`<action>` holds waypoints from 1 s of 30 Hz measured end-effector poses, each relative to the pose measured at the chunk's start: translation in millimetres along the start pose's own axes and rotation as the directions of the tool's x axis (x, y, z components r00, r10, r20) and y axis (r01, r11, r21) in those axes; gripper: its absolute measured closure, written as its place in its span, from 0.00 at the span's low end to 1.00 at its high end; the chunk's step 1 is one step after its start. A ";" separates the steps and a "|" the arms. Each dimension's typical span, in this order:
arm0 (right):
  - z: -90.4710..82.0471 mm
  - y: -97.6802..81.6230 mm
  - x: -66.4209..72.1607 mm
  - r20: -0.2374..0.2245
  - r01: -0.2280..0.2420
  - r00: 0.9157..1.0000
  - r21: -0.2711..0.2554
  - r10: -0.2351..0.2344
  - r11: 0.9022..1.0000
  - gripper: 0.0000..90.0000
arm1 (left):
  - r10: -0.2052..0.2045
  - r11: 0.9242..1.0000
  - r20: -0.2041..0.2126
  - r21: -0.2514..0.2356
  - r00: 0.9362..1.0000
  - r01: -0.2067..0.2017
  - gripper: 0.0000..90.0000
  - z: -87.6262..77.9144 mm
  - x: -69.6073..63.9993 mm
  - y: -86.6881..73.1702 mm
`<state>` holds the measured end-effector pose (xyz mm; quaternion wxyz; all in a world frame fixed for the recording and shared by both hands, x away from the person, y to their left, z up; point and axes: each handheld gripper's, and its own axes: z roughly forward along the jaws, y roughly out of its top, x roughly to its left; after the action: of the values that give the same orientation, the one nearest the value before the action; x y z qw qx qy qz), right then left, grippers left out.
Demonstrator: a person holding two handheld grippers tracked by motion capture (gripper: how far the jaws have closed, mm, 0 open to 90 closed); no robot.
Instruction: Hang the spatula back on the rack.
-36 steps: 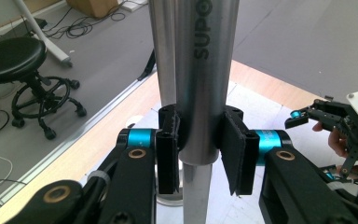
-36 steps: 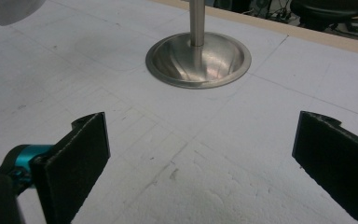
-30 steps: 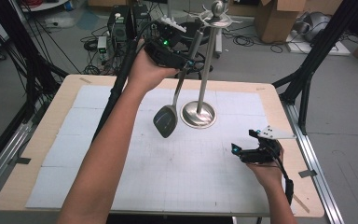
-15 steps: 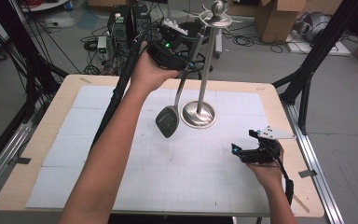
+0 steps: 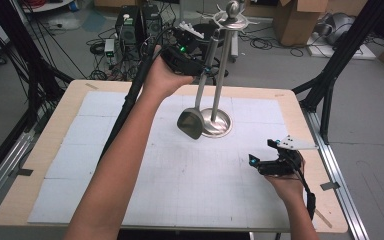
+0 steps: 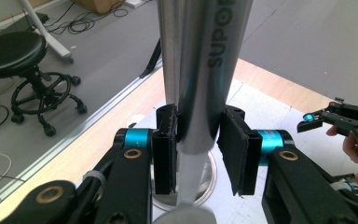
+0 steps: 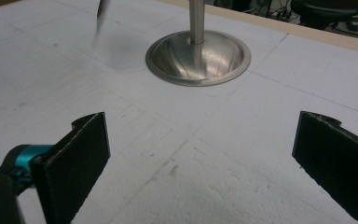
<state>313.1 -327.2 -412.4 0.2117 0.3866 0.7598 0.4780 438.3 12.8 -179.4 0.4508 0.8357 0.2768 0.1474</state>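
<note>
Item one: a long-handled stainless steel spatula (image 5: pixel 196 107), clenched by its shiny handle in your left tool (image 5: pixel 206 70), held high over the far side of the bench (image 5: pixel 40 150). In the left gripper view the black pads (image 6: pixel 164 154) press on either side of the handle (image 6: pixel 200 93); the jaws have just eased a trifle, and the handle is between them. The spatula hangs nearly upright, its dark blade low, just in front of the stand's base and above the white foam sheet (image 5: pixel 180 175); whether the blade touches base or sheet cannot be told.

Item two: a polished steel utensil stand (image 5: pixel 223 65), a thin upright pole on a round dished base (image 7: pixel 198 57), topped by a ball and hooks. The dished base holds nothing but the pole's foot.

Item three: your right tool (image 5: pixel 265 157), resting low at the near right of the bench, released, its jaws spread wide with bare foam between them, well apart from the stand.
</note>
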 end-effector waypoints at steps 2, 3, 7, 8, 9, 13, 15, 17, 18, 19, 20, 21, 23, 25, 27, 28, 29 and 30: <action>-0.2 -0.2 -0.5 0.001 -0.003 1.000 -0.001 0.003 1.000 0.03 | -0.002 1.000 -0.007 0.003 1.000 0.002 0.73 -0.8 1.8 -0.4; -0.2 -0.5 -0.9 0.001 -0.006 1.000 -0.001 0.006 1.000 0.03 | -0.005 1.000 -0.023 0.019 1.000 0.006 0.69 -1.8 4.4 -1.3; 0.5 -0.6 -0.8 0.002 -0.004 1.000 0.000 0.004 1.000 0.03 | -0.015 1.000 -0.036 0.024 0.999 0.015 0.64 -4.1 7.3 -2.3; 0.7 -0.6 -0.7 0.000 -0.003 1.000 0.002 0.003 1.000 0.03 | -0.013 1.000 -0.036 0.022 0.999 0.014 0.64 -5.2 7.9 -2.5; 0.7 -0.6 -0.7 0.002 -0.001 1.000 0.004 0.001 1.000 0.03 | -0.014 1.000 -0.043 0.019 0.999 0.015 0.61 -6.5 8.0 -2.7; 0.4 -0.3 -0.7 0.002 -0.001 1.000 0.000 0.001 1.000 0.03 | -0.026 1.000 -0.038 0.010 0.999 0.026 0.62 -11.6 10.7 -9.7; 0.5 -0.3 -0.3 0.001 -0.003 1.000 0.003 0.003 1.000 0.03 | -0.031 0.999 -0.037 0.011 0.999 0.031 0.62 -13.7 12.1 -14.0; 0.6 -0.3 -0.3 0.002 -0.002 1.000 0.004 0.002 1.000 0.03 | -0.028 0.999 -0.031 0.015 0.999 0.028 0.62 -15.4 13.4 -15.8; 0.7 -0.4 -0.2 0.001 -0.002 1.000 0.005 0.002 1.000 0.03 | -0.028 0.999 -0.030 0.020 0.999 0.029 0.62 -16.7 14.4 -17.2; 1.3 -0.4 -0.1 0.002 0.002 1.000 0.005 -0.002 1.000 0.03 | -0.025 0.999 -0.048 0.033 0.999 0.027 0.61 -19.8 14.7 -19.0; 1.3 -0.4 -0.1 0.002 0.002 1.000 0.005 -0.002 1.000 0.03 | -0.025 0.999 -0.048 0.033 0.999 0.027 0.61 -19.8 14.7 -19.0; 1.5 -0.3 0.0 0.001 0.000 1.000 0.008 0.000 1.000 0.03 | -0.026 0.999 -0.050 0.029 0.998 0.028 0.61 -21.7 14.7 -19.8; 1.7 -0.3 0.1 0.002 0.001 1.000 0.008 -0.001 1.000 0.03 | -0.033 0.999 -0.046 0.010 0.998 0.034 0.61 -26.6 15.0 -21.6; 2.0 -0.3 0.2 0.003 0.003 1.000 0.010 -0.003 1.000 0.03 | -0.038 0.999 -0.042 -0.006 0.998 0.038 0.60 -30.0 15.1 -24.5; 2.1 -0.3 0.6 0.002 0.006 1.000 0.010 -0.006 1.000 0.03 | -0.047 0.999 -0.043 -0.014 0.998 0.046 0.58 -33.7 15.3 -28.4; 2.1 -0.3 0.7 0.002 0.006 1.000 0.010 -0.006 1.000 0.03 | -0.051 0.999 -0.041 -0.020 0.998 0.050 0.58 -35.6 15.7 -30.4; 2.1 -0.3 0.8 0.002 0.006 1.000 0.010 -0.006 1.000 0.03 | -0.053 0.998 -0.037 -0.023 0.998 0.052 0.57 -37.8 16.2 -32.3; 2.2 -0.4 0.9 0.002 0.005 1.000 0.011 -0.005 1.000 0.03 | -0.056 0.998 -0.035 -0.030 0.998 0.055 0.55 -39.6 15.7 -34.1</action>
<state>314.0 -325.4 -413.7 0.2118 0.3862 0.7631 0.4730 420.0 63.8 -186.1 0.4617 0.8183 0.3058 0.1539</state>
